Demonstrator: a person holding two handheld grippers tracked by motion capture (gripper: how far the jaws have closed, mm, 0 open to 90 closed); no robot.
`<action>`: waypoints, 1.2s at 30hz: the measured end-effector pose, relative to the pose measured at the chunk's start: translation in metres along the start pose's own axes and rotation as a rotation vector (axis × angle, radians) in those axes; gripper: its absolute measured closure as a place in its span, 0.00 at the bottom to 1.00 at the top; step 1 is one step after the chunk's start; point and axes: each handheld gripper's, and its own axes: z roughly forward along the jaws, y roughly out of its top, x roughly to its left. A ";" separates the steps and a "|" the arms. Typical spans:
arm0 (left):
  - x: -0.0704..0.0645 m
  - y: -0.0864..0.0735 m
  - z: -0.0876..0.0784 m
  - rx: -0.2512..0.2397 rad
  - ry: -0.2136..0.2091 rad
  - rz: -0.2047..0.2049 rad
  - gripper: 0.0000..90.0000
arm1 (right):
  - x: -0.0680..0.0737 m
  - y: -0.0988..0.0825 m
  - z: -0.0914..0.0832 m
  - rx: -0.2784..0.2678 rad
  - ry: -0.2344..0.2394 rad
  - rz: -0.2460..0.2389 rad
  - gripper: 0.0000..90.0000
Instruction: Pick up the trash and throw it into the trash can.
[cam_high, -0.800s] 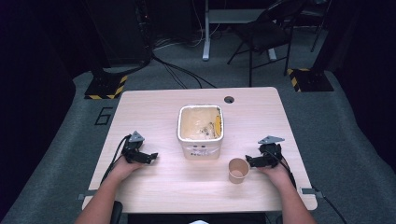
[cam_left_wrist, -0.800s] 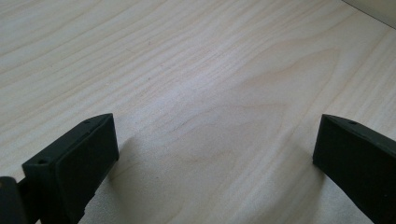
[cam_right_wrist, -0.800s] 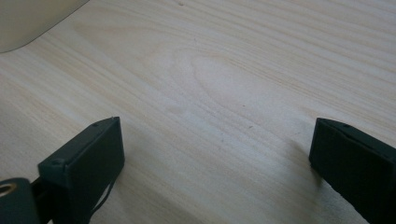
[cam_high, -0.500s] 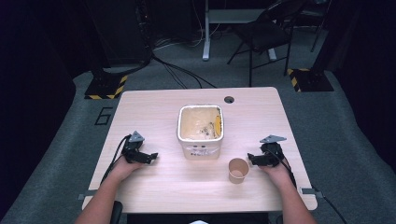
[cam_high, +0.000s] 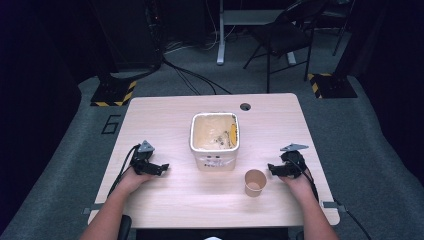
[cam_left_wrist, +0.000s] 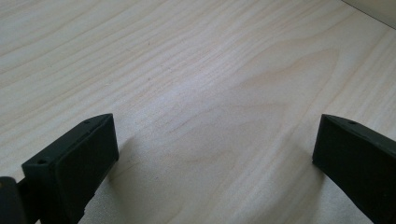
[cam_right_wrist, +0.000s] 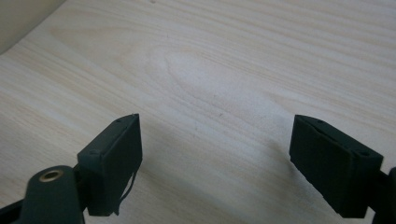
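Left gripper (cam_high: 161, 168) & right gripper (cam_high: 272, 169): jaws wide apart, nothing between.

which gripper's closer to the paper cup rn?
Right. The right gripper sits just to the right of the paper cup, jaws open, apart from it. The left gripper is open across the table, left of the white tub.

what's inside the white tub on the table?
The white tub is open on top, and the high view shows a pale tan fill with a few dark specks and an orange-yellow piece against its right wall. Anything under that surface is covered, and the picture is too coarse to identify the contents.
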 end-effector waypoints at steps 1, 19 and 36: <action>0.000 0.000 0.000 0.001 0.001 0.002 0.00 | 0.001 0.001 -0.002 -0.007 -0.003 -0.003 0.20; 0.000 0.000 0.000 0.001 0.002 0.001 0.00 | 0.019 0.016 -0.044 -0.113 0.101 -0.041 0.30; 0.000 0.000 0.000 0.001 0.001 0.001 0.00 | 0.038 0.031 -0.079 -0.167 0.303 -0.136 0.19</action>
